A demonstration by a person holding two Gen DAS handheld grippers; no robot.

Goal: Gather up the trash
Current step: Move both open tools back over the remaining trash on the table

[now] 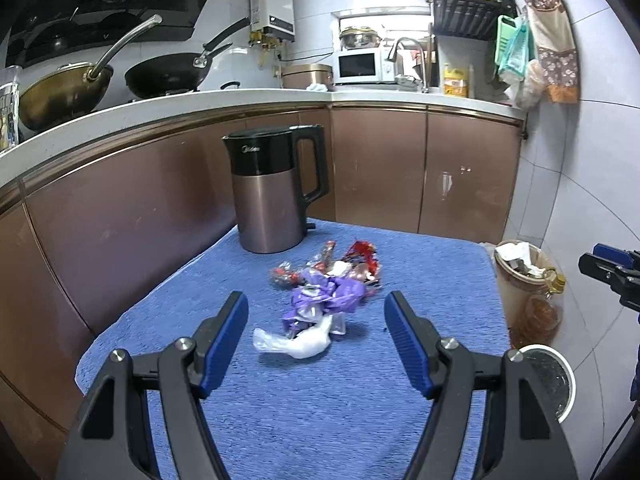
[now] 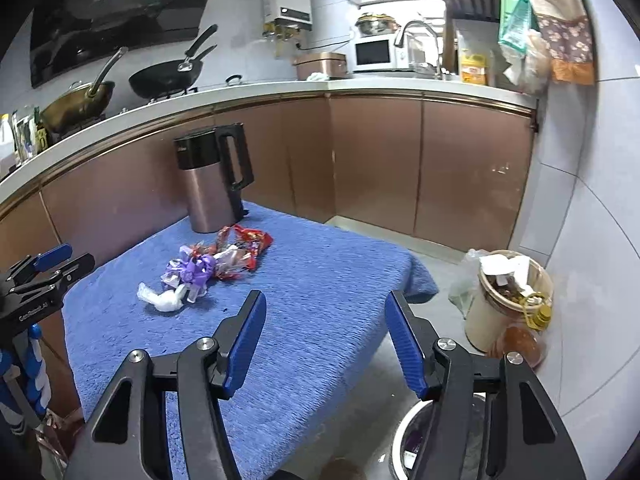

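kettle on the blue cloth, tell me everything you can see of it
The tall kettle with a brushed copper-brown metal body has a black plastic top band, closed black lid and black loop handle on its right. It stands upright at the far edge of the blue towel-like cloth, just behind the pile of crumpled wrappers, touched by neither claw.

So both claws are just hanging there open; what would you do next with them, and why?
Probably ease the left gripper forward and down onto the white crumpled wrapper. Its jaws are open and empty, and that wrapper is the nearest piece of the wrapper pile on the blue towel.
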